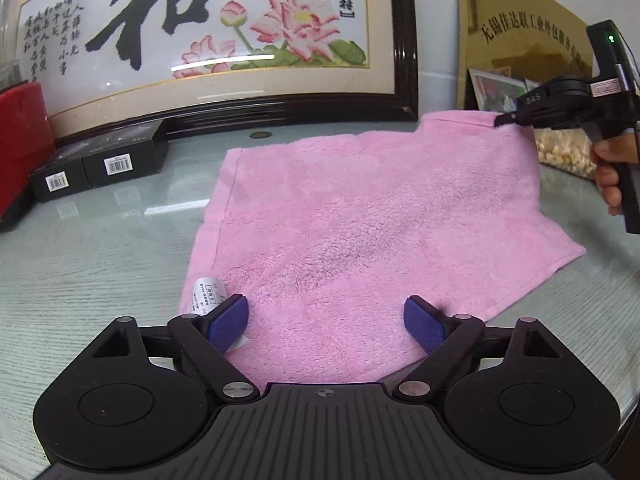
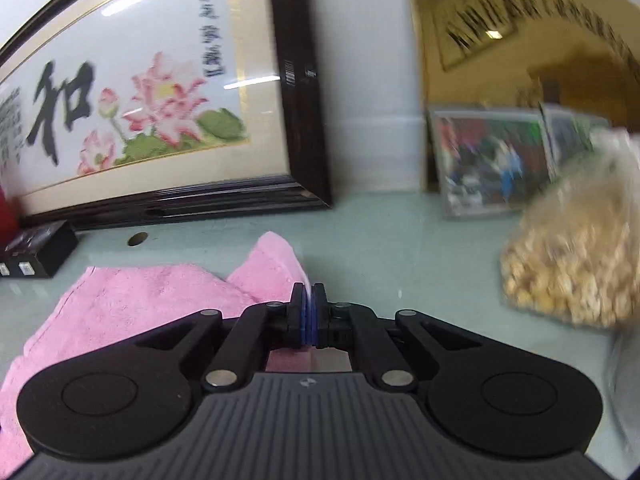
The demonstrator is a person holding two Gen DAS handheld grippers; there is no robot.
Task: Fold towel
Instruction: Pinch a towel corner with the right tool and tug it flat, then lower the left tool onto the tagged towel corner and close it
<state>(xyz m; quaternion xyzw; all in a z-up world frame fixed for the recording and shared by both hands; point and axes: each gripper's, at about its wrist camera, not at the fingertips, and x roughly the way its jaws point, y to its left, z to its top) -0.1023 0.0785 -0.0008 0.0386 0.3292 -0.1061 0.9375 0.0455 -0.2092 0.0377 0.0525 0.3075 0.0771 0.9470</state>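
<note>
Right gripper (image 2: 308, 300) fingers pinch the towel (image 1: 360, 220) corner, blurred.

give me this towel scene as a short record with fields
towel: pink towel, spread on the glass table, far right corner lifted
left tool: left tool, open, over the near edge by the white care label
right tool: right tool, shut on the far right corner
behind: framed lotus embroidery, black boxes
</note>
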